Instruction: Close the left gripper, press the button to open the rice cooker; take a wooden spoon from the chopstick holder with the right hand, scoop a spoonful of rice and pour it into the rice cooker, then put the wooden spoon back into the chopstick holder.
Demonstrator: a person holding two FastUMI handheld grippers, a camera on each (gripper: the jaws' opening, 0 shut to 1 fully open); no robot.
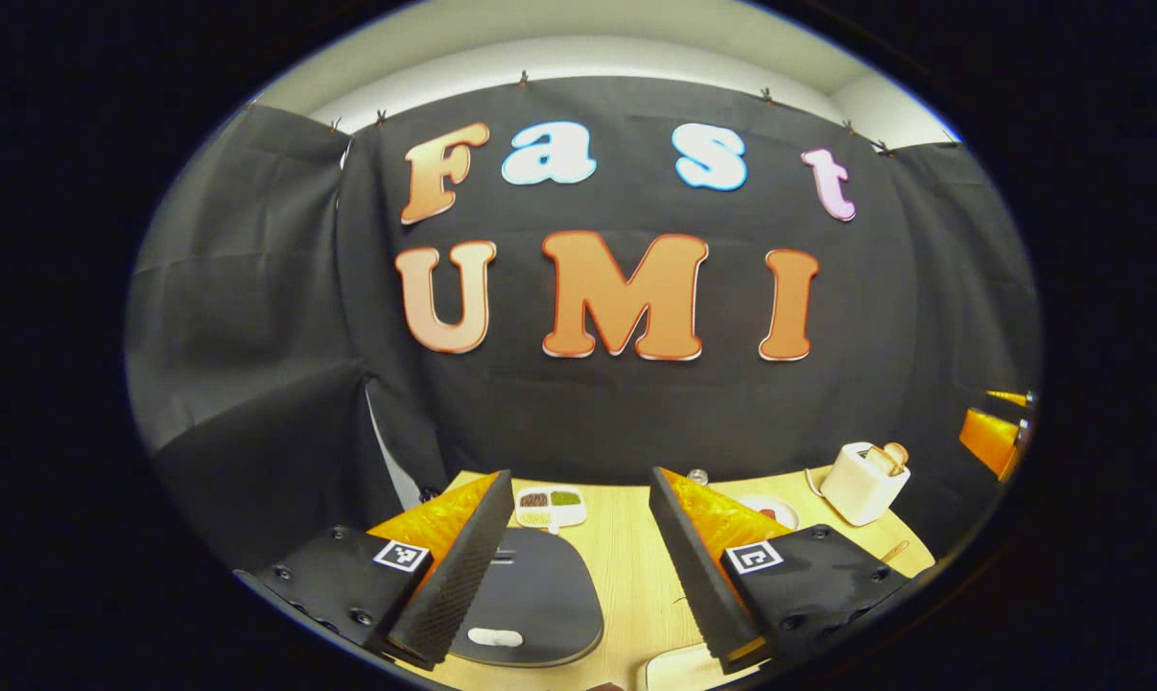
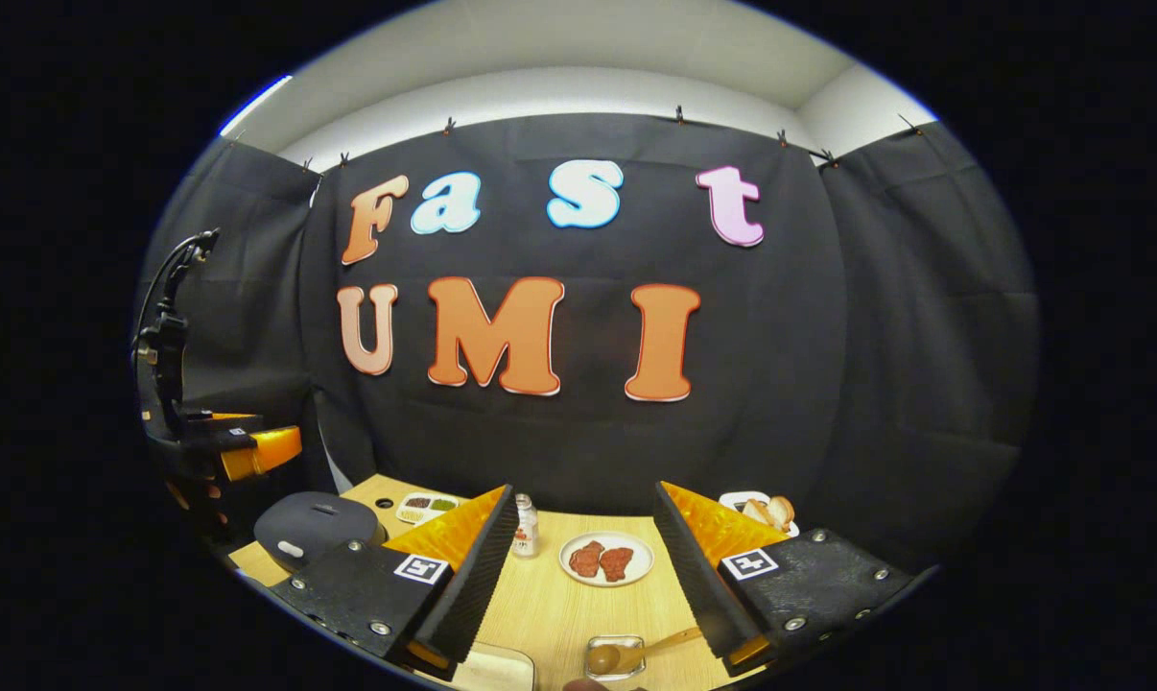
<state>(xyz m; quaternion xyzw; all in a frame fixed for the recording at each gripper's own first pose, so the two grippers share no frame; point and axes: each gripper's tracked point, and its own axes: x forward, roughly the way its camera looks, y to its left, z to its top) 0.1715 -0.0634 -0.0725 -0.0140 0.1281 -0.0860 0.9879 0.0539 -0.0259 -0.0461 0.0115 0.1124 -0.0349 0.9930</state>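
The dark grey rice cooker point(image 1: 540, 585) stands with its lid down, a white button point(image 1: 495, 636) near its front, right below my left gripper point(image 1: 578, 475), whose fingers stand wide apart with nothing between them. In the right gripper view the cooker point(image 2: 315, 523) sits at the table's left end, with the left gripper point(image 2: 271, 447) hovering above it. My right gripper point(image 2: 583, 489) is open and holds nothing. Below it a wooden spoon point(image 2: 636, 653) rests in a small clear holder point(image 2: 613, 662) near the table's front edge.
On the wooden table point(image 2: 550, 605) are a divided dish of grains point(image 2: 428, 506), a small bottle point(image 2: 526, 528), a plate of meat point(image 2: 605, 559) and a white toaster with bread point(image 1: 863, 480). A white rounded object point(image 2: 492, 669) lies at the front edge.
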